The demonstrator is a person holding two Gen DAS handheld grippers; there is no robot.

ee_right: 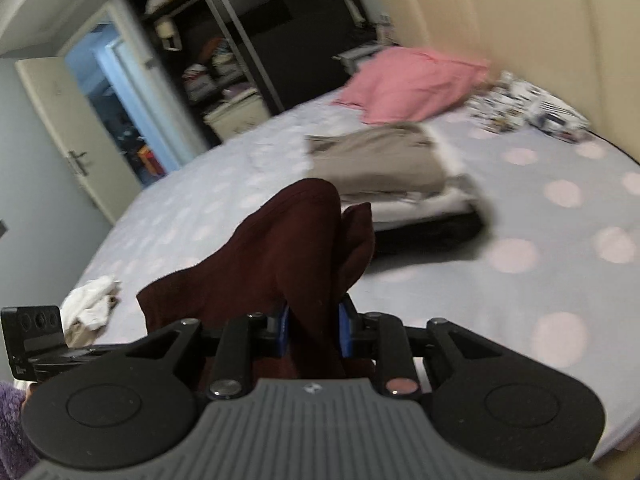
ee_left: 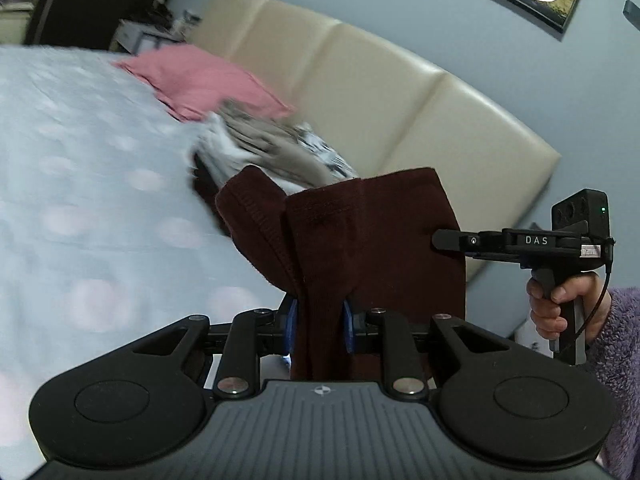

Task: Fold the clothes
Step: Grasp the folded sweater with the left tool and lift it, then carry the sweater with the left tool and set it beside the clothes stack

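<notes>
A dark maroon garment [ee_left: 360,232] hangs in the air between both grippers, above the bed. My left gripper [ee_left: 319,322] is shut on a bunched edge of it, blue pads pressing the cloth from both sides. My right gripper [ee_right: 313,326] is shut on another part of the same maroon garment [ee_right: 288,248], which drapes off to the left. In the left wrist view the right gripper [ee_left: 444,240] shows from the side, its tip at the cloth's right edge, held by a hand [ee_left: 560,308] in a purple fleece sleeve.
A stack of folded clothes [ee_right: 384,160], beige on top and black beneath, lies on the dotted pale bedsheet [ee_right: 560,248]. A pink pillow [ee_right: 412,80] and patterned cloth [ee_right: 528,112] rest by the cream headboard [ee_left: 360,80]. A crumpled white item [ee_right: 92,304] lies left. An open wardrobe [ee_right: 224,60] stands behind.
</notes>
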